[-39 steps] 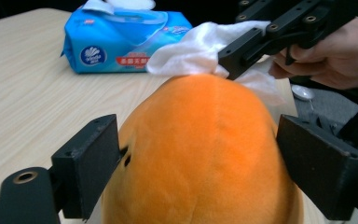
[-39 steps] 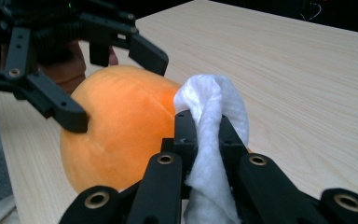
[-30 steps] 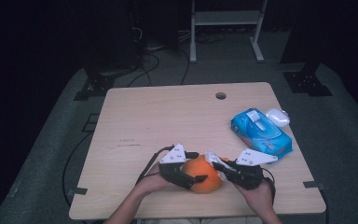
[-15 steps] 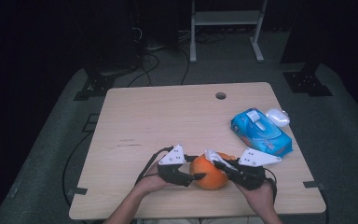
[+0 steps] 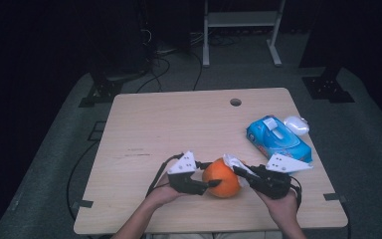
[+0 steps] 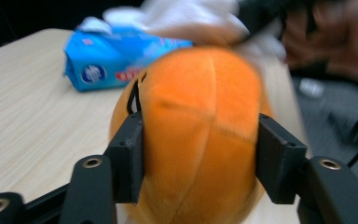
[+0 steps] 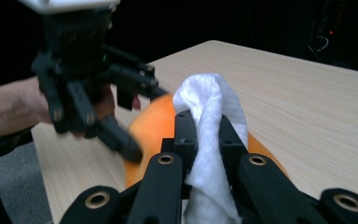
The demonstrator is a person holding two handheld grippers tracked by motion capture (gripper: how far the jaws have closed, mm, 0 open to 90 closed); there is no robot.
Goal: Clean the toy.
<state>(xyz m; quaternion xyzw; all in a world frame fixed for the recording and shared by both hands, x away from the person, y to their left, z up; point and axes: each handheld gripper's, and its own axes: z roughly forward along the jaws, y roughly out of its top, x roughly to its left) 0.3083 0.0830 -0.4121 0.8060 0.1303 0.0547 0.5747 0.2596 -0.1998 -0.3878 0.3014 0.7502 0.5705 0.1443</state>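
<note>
The orange plush ball [image 5: 221, 178] sat near the front edge of the desk [image 5: 179, 124], between the two tools. The left tool [image 5: 205, 175] came at it from the left, and its jaws had just been closing; in the left gripper view the two black pads pressed into the sides of the ball [image 6: 198, 135], which bulged between them. The right tool [image 5: 238, 170] reached in from the right with its jaws pinched tight on a white wipe [image 7: 209, 140], the cloth standing up between the pads and lying against the ball's upper right side [image 7: 151, 126]. In the high view the wipe [image 5: 235, 162] touched the top of the ball just beside the right tool's tips. A blue pack of wipes [image 5: 277, 140] lay well apart toward the desk's right edge, with a small white object [image 5: 296, 125] touching its far end.
</note>
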